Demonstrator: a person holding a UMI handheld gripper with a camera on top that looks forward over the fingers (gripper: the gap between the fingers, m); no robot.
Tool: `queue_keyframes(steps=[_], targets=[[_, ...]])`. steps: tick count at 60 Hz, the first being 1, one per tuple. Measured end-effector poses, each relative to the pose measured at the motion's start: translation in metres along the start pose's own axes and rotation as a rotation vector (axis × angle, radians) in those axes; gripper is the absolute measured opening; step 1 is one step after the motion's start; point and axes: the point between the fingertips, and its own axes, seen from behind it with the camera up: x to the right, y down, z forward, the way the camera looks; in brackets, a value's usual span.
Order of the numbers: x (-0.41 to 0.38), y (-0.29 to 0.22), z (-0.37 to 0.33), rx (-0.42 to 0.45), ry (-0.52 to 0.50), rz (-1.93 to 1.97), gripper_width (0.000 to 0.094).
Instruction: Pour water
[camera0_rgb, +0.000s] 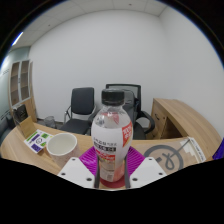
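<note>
Bottle (112, 140) upright, clear with pink label and dark cap — gripped between the jaws; cup (61, 150) beside.

**Colours and patterns on show**

Clear bottle (112, 140) with black cap, pink-and-white label carrying dark print. White cup (61, 150), pale inside. Light wood-grain desk (185, 118). Two black chairs (80, 104) against plain white walls. Magenta pads on the white claw (110, 172). Small box (39, 140) printed in green, white and dark blue.

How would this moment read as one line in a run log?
task: pour water | gripper: shut on bottle | bottle: upright, capped | cup: beside it, on table
</note>
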Motion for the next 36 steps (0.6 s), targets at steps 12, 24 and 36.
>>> queue_keyframes(steps=[12,24,36], targets=[[0.002,0.003,-0.002,-0.03,0.018,0.01,0.0518],[0.001,-0.005,-0.045,-0.098,0.081,0.008,0.0861],[-0.034,-0.024,-0.156,-0.154,0.128,-0.009,0.0854]])
